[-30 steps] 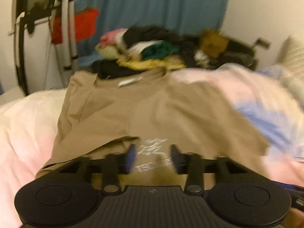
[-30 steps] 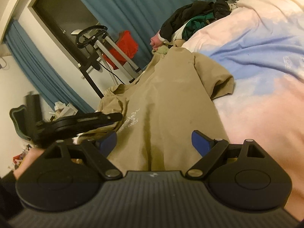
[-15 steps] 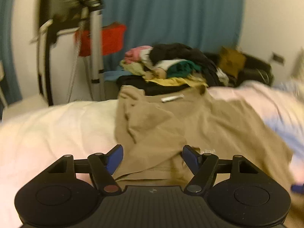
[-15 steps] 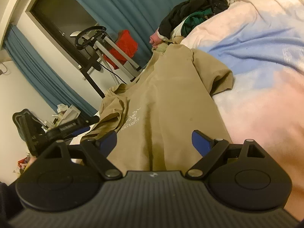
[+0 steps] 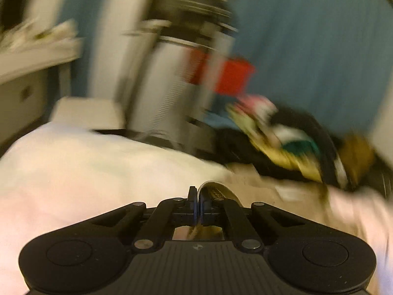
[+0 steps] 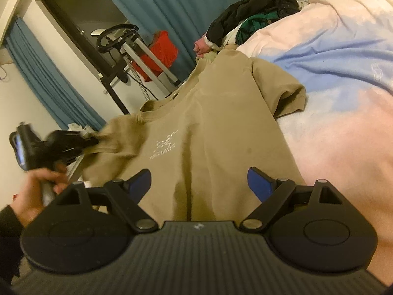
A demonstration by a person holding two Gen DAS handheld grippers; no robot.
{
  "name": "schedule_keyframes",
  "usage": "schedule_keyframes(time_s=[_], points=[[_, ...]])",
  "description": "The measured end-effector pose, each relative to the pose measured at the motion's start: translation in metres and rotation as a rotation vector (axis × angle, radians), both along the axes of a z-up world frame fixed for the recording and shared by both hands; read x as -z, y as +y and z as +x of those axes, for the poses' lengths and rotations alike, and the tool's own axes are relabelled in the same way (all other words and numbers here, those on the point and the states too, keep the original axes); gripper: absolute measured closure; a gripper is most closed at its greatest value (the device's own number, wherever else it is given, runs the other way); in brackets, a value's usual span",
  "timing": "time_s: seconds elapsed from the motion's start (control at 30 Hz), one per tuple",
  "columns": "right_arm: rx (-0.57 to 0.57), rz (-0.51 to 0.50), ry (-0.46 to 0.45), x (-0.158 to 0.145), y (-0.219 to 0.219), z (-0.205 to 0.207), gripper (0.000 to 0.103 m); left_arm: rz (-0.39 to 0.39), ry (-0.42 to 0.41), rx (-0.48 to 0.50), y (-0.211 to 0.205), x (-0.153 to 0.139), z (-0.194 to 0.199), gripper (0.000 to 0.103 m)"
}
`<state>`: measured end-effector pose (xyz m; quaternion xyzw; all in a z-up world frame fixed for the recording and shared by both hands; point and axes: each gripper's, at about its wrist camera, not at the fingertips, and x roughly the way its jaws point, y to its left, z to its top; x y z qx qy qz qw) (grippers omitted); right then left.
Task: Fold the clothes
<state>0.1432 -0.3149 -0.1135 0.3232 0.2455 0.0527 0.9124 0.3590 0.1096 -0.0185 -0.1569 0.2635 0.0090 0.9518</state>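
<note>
The tan T-shirt (image 6: 211, 127) lies flat on the bed (image 6: 343, 113), its long axis running from the hem under your right tongs (image 6: 199, 180) up to the collar near the clothes pile (image 6: 245, 22) at the far end. Your left tongs (image 5: 198, 200) are pressed together, pinching the shirt's left sleeve edge, which loops up just beside the pads. In the right view they sit left of the chest print (image 6: 164, 148), drawing the cloth taut. Your right tongs are spread wide over the hem, pinching nothing. The right sleeve (image 6: 287, 91) lies right of the print, nearer your right tongs. The fold should therefore probably carry the pinched left sleeve toward the print, across the long axis.
</note>
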Motion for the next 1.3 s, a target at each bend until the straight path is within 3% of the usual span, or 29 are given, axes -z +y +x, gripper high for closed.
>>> schedule_keyframes(time_s=[0.07,0.2,0.3,0.37,0.43,0.57,0.7,0.8,0.93,0.97,1.0,1.03,1.07,1.13,1.23,1.3], points=[[0.003,-0.011,-0.002,0.0,0.003,0.0,0.016,-0.034,0.006,-0.119,0.038,-0.014,0.007,0.101],[-0.002,-0.063,-0.007,0.002,0.01,0.003,0.015,-0.014,0.065,-0.338,0.107,-0.022,0.021,0.1],[-0.01,-0.086,-0.009,0.003,0.014,0.006,0.015,-0.067,0.105,-0.403,0.152,-0.006,0.012,0.085],[-0.011,-0.088,-0.01,0.003,0.015,0.007,0.015,-0.086,0.11,-0.409,0.172,0.007,-0.003,0.071],[-0.009,-0.087,-0.011,0.004,0.015,0.008,0.015,-0.119,0.123,-0.356,0.183,0.021,-0.021,0.047],[-0.011,-0.09,-0.008,0.005,0.016,0.007,0.015,-0.297,0.145,-0.206,0.185,0.043,-0.065,0.042],[-0.012,-0.092,-0.007,0.005,0.017,0.006,0.015,-0.438,0.149,-0.146,0.164,0.057,-0.099,0.036],[-0.014,-0.09,-0.006,0.005,0.017,0.005,0.015,-0.515,0.194,-0.159,0.145,0.065,-0.105,0.038],[-0.02,-0.095,-0.005,0.004,0.02,0.005,0.015,-0.516,0.226,-0.242,0.125,0.073,-0.085,0.043],[-0.021,-0.096,-0.005,0.003,0.02,0.005,0.015,-0.519,0.22,-0.263,0.125,0.074,-0.079,0.058],[-0.023,-0.099,-0.006,0.003,0.021,0.004,0.015,-0.505,0.226,-0.281,0.126,0.074,-0.075,0.081],[-0.025,-0.104,-0.006,0.003,0.021,0.004,0.015,-0.483,0.237,-0.299,0.128,0.073,-0.07,0.095],[-0.026,-0.108,-0.005,0.002,0.022,0.004,0.015,-0.468,0.242,-0.31,0.131,0.071,-0.069,0.1],[-0.027,-0.115,-0.003,0.001,0.023,0.004,0.015,-0.418,0.191,-0.323,0.134,0.062,-0.072,0.1],[-0.028,-0.117,-0.005,0.0,0.023,0.004,0.015,-0.229,0.117,-0.289,0.13,0.053,-0.073,0.1],[-0.028,-0.115,-0.005,0.0,0.022,0.004,0.015,-0.157,0.148,-0.248,0.127,0.058,-0.073,0.1]])
